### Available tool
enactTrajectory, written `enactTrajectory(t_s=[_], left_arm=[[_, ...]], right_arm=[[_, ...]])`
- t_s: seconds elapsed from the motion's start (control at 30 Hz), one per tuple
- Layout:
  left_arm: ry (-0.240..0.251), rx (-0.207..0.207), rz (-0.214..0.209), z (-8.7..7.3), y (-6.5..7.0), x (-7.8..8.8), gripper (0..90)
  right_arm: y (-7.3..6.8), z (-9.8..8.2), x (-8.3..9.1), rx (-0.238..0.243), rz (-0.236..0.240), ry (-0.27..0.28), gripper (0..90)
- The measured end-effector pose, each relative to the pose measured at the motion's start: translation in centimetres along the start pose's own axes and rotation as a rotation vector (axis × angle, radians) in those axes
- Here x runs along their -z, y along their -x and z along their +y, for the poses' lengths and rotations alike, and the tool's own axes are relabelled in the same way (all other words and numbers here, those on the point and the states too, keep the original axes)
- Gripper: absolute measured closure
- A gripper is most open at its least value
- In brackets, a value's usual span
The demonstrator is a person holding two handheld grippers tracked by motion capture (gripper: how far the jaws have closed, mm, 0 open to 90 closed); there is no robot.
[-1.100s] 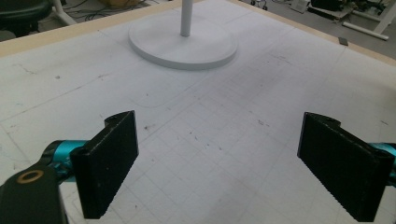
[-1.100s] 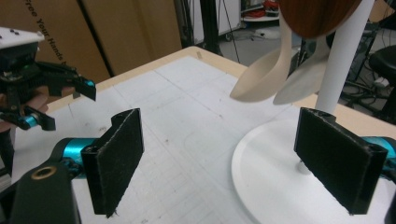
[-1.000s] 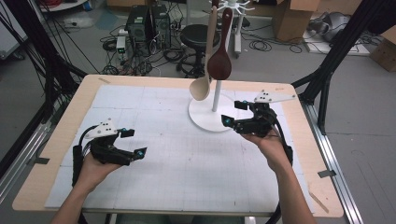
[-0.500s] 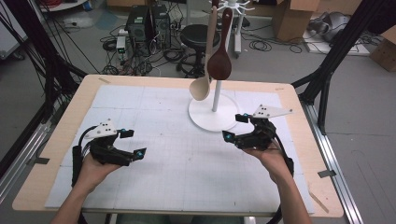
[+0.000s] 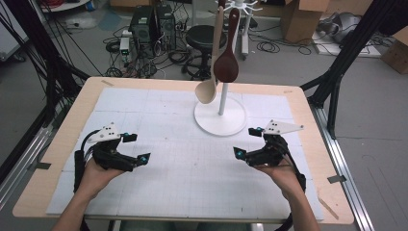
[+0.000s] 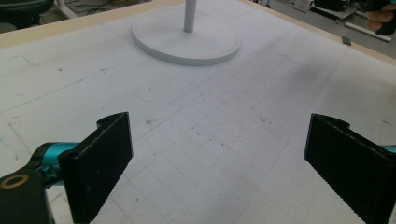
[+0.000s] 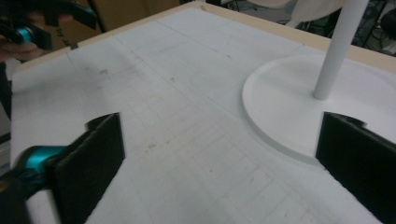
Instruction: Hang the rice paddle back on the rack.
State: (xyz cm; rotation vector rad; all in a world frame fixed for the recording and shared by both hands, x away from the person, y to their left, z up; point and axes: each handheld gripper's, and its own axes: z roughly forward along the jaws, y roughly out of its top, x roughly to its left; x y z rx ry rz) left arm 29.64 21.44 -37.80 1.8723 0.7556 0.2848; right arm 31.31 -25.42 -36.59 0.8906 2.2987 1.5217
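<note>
A white stand (image 5: pixel 221 118) with a round base and thin pole rises at the table's far middle. A dark brown spoon (image 5: pixel 226 65) and a pale wooden spoon (image 5: pixel 208 86) hang from its top. My left gripper (image 5: pixel 136 147) rests low over the white mat at the front left, open and empty. My right gripper (image 5: pixel 247 142) is at the front right, just in front of the stand's base, also open and empty. The base (image 6: pixel 187 39) lies ahead in the left gripper view and close on the right (image 7: pixel 289 100) in the right gripper view.
A white gridded mat (image 5: pixel 192 168) covers most of the wooden table (image 5: pixel 57 144). Black frame posts (image 5: pixel 337 72) flank the table. Beyond the far edge stand a stool (image 5: pixel 199 36), computer boxes and cables on the floor.
My right gripper has drawn back from beside the stand's base toward the front of the table and lower. The left gripper has stayed put.
</note>
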Motion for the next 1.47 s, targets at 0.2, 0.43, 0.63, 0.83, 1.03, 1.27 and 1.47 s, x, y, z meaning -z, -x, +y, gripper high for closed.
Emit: enactTrajectory(t_s=[0.2,0.43,0.63,0.83,1.03,1.27,1.47], left_arm=[[-0.001,0.004,0.002,-0.1,-0.1,0.1,7.4],[0.004,0.005,0.001,-0.1,-0.2,0.2,5.9],[-0.006,0.003,0.017,-0.2,-0.3,0.2,2.2],[-0.001,0.021,0.021,-0.6,-0.5,0.4,2.1],[-0.006,0.024,0.02,-0.7,-0.6,0.4,2.1],[-0.021,0.026,0.021,-1.1,-0.6,0.3,2.1],[-0.038,0.012,0.038,-1.3,-0.4,0.1,2.1]], right_arm=[[-0.1,-1.2,0.3,-0.001,-0.003,-0.01,0.3],[0.1,-2.6,1.1,-0.022,-0.025,-0.007,0.3],[0.1,-3.4,1.6,-0.028,-0.041,-0.014,0.3],[0.0,-4.0,2.3,-0.037,-0.05,-0.011,0.3],[-0.1,-4.6,2.8,-0.035,-0.054,-0.015,0.3],[-0.3,-5.8,3.4,-0.049,-0.061,-0.012,0.3],[-0.4,-6.4,3.8,-0.061,-0.073,-0.005,0.3]])
